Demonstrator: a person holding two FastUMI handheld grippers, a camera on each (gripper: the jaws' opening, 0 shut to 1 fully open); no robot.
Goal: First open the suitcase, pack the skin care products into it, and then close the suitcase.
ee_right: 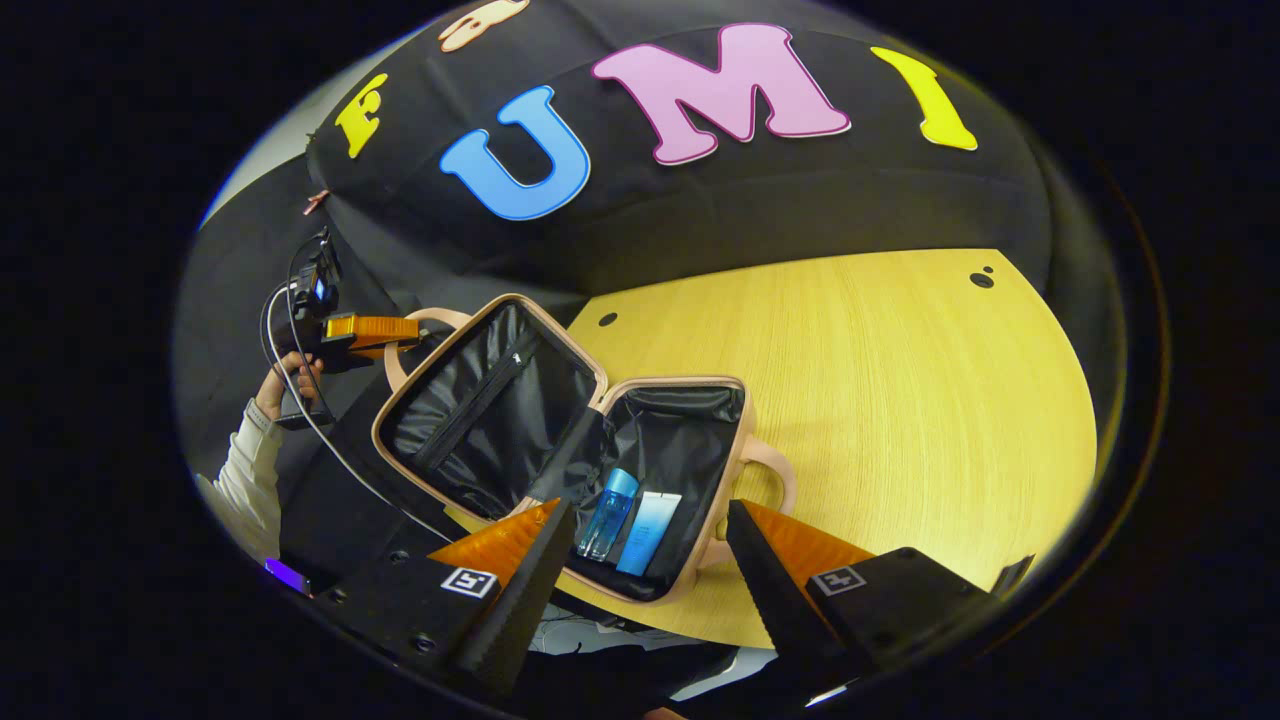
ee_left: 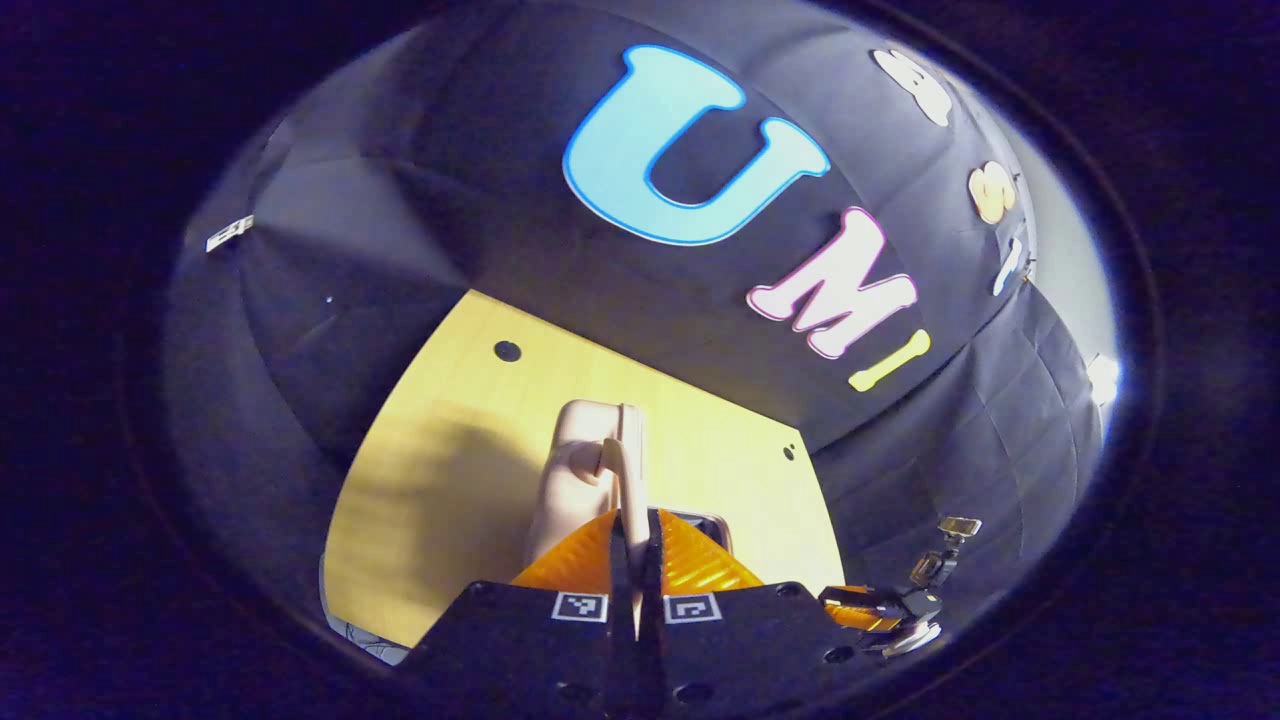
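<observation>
The beige suitcase (ee_right: 680,384) lies open on the wooden table (ee_right: 880,400), its black-lined lid (ee_right: 480,400) tilted up at the left. A blue bottle (ee_right: 608,512) and a pale blue tube (ee_right: 648,530) lie side by side in the base. My left gripper (ee_right: 410,328) holds the lid by its top edge at the handle. In the left gripper view the left gripper (ee_left: 635,570) is shut on the thin beige lid edge (ee_left: 632,470). My right gripper (ee_right: 640,560) stands open just above the near rim of the base, nothing between its fingers.
A person's hand (ee_right: 275,385) and pale sleeve (ee_right: 240,470) hold the left gripper, with a cable hanging from it. The right gripper (ee_left: 880,605) appears low at the right of the left gripper view. The table (ee_left: 450,450) has small holes (ee_right: 981,279) near its far edge.
</observation>
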